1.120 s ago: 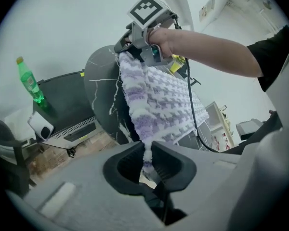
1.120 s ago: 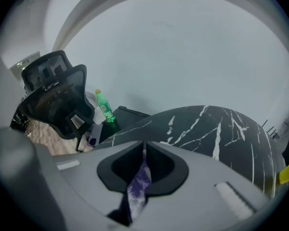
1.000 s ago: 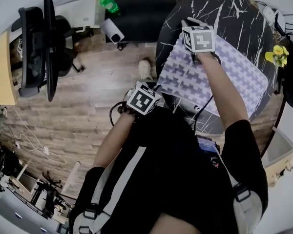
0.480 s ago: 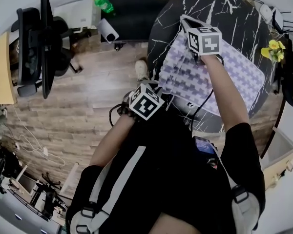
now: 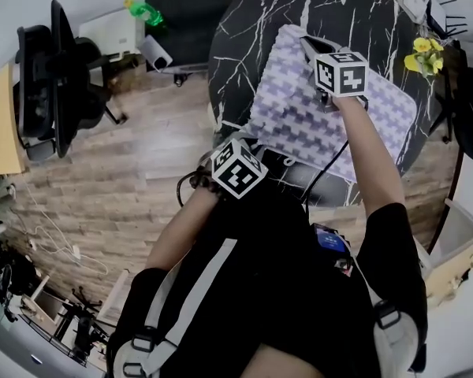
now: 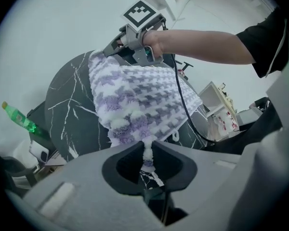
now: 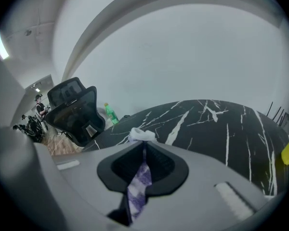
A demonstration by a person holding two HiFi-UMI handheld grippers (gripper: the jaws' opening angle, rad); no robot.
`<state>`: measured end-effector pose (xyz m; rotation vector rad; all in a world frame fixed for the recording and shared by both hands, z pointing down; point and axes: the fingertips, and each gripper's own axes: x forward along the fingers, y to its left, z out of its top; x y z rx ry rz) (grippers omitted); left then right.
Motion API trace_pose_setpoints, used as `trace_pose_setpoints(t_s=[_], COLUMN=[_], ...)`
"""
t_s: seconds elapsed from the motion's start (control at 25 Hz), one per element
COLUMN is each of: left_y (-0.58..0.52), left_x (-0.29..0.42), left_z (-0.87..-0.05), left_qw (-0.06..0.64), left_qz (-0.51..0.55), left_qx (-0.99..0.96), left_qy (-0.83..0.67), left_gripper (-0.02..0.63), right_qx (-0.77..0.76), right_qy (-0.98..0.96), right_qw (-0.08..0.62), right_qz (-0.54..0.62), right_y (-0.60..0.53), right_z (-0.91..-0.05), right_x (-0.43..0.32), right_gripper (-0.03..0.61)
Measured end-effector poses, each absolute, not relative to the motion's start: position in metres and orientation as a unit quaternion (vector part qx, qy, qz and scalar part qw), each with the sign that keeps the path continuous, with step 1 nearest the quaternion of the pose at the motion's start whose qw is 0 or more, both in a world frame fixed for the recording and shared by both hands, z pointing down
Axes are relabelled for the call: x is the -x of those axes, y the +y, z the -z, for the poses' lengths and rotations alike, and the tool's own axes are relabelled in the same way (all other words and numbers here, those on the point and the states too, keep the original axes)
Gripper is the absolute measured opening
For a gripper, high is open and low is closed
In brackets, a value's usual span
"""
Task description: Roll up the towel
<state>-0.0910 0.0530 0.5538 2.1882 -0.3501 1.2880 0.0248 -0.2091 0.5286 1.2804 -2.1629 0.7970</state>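
On the round black table (image 5: 244, 61), glossy stone veined in white, the towel (image 5: 315, 116) lies spread: a thick, nubbly rectangle in lilac-and-white houndstooth, soft enough to bunch where it is pinched. Both claws grip one short edge of it. The left gripper (image 6: 147, 170), at the table's 7 o'clock rim in the head view, has its jaws nearly together on the near corner; they have just eased a shade wider, yet a fluffy tuft sits clamped between the pads. The right gripper (image 7: 142, 158), toward 12 o'clock, is closed almost fully on the far corner, a thin purple strip of fabric showing between its jaws. From this held edge, which looks raised off the stone, the towel's long axis runs away toward 4 o'clock, so the roll should probably travel that way, both hands turning the edge over together. Neither hand is nearer; each owns a corner.
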Motion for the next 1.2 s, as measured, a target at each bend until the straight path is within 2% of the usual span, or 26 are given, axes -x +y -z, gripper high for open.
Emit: trace_pose_setpoints(t_s=[0.12, 0.32, 0.44, 0.96, 1.2], left_y=[0.063, 0.081, 0.091, 0.080, 0.041], left_x=[0.074, 0.053, 0.050, 0.073, 0.113], left_z=[-0.554, -0.552, -0.546, -0.511, -0.526], left_qw=[0.283, 0.292, 0.306, 0.298, 0.301], left_qz=[-0.480, -0.464, -0.450, -0.422, -0.406], left_qx=[-0.822, -0.828, -0.830, -0.831, -0.823], left_qy=[-0.122, -0.119, -0.124, -0.206, -0.258], left_gripper=[0.063, 0.120, 0.163, 0.163, 0.156], right_qx=[-0.489, -0.541, -0.555, -0.538, -0.534], right_qy=[-0.780, -0.731, -0.715, -0.749, -0.766], right_qw=[0.255, 0.260, 0.272, 0.293, 0.301], right_qz=[-0.295, -0.325, -0.326, -0.252, -0.195], right_y=[-0.199, -0.184, -0.175, -0.155, -0.163], right_z=[-0.536, -0.551, -0.555, -0.520, -0.502], right_x=[-0.052, -0.095, -0.109, -0.095, -0.076], right_gripper=[0.025, 0.029, 0.099, 0.109, 0.110])
